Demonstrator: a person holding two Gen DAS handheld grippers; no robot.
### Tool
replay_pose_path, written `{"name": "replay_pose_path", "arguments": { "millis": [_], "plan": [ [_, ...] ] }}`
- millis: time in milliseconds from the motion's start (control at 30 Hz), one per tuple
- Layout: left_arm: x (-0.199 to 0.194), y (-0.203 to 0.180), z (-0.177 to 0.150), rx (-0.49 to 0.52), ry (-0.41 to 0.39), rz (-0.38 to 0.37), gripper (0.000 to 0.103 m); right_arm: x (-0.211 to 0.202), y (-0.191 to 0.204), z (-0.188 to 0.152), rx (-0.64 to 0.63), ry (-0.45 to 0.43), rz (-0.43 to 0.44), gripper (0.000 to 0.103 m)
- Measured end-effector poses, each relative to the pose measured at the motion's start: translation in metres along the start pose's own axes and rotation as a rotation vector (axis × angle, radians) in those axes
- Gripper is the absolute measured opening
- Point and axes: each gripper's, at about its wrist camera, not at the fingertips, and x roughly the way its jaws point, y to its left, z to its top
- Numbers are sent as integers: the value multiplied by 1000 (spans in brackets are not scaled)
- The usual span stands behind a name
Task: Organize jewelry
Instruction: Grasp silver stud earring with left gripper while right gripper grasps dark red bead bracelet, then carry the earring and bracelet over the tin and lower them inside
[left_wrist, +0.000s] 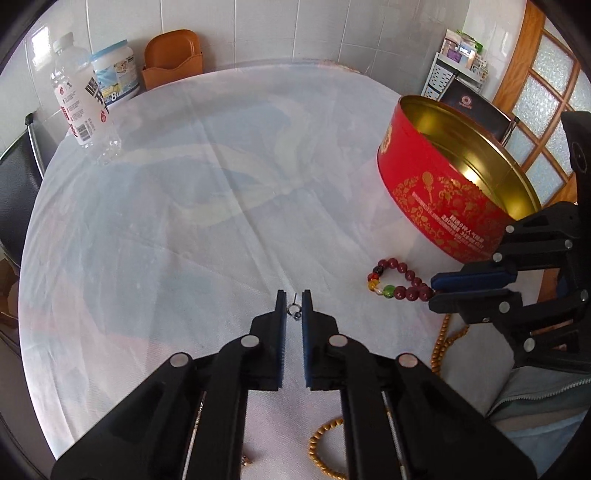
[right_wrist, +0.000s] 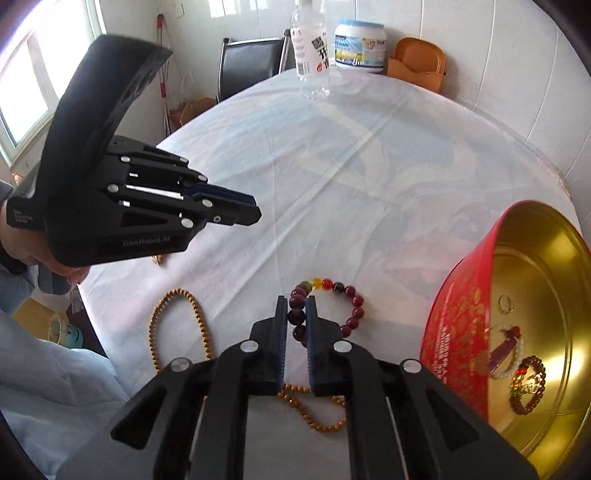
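A small silver earring (left_wrist: 294, 309), a ring with a dark bead below and a thin post above, sits between the tips of the left gripper (left_wrist: 294, 306); its long axis runs away from the camera, post end pointing toward the far side of the table. The jaws are drawn in to a narrow slit and appear to pinch it, though how firmly is hard to tell.

To its right lies a dark red bead bracelet (right_wrist: 325, 310) with a short run of yellow, orange and green beads on its far arc. It lies flat as a loop on the white tablecloth (left_wrist: 184, 206). The right gripper (right_wrist: 295, 314) has closed on the near-left part of the loop, one maroon bead clamped between its blue pads (right_wrist: 311, 321).

A long strand of small tan wooden beads (right_wrist: 177, 325) snakes across the cloth beneath and to the left of the right gripper.

Right of the bracelet stands an open round red tin (right_wrist: 458, 325) with gold lining, holding a pale bead bracelet (right_wrist: 511, 350), a brown bead bracelet (right_wrist: 532, 384) and a small ring (right_wrist: 505, 303).

At the far edge stand a clear plastic bottle (left_wrist: 79, 103), a white tub (left_wrist: 114, 70) and an orange holder (left_wrist: 173, 59).
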Motion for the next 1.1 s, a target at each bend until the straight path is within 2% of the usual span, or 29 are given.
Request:
{"name": "replay_pose_path", "arguments": {
  "millis": [133, 333, 600, 900, 1000, 1100],
  "plan": [
    [-19, -9, 10, -8, -40, 32, 8, -33, -7, 8, 5, -80, 2, 11],
    [-50, -30, 29, -10, -120, 40, 8, -85, -23, 12, 16, -194, 4, 11],
    [-68, -82, 71, 27, -196, 22, 8, -152, -70, -6, 56, -315, -58, 11],
    [-49, -179, 110, 61, -207, 6, 8, -203, -146, -63, 62, -369, -116, 11],
    [-36, -207, 112, 40, -184, 5, 8, -210, -169, -79, 72, -372, -110, 11],
    [-27, -223, 112, 30, -143, -28, 8, -211, -191, -89, 105, -363, -95, 11]
  ]
}}
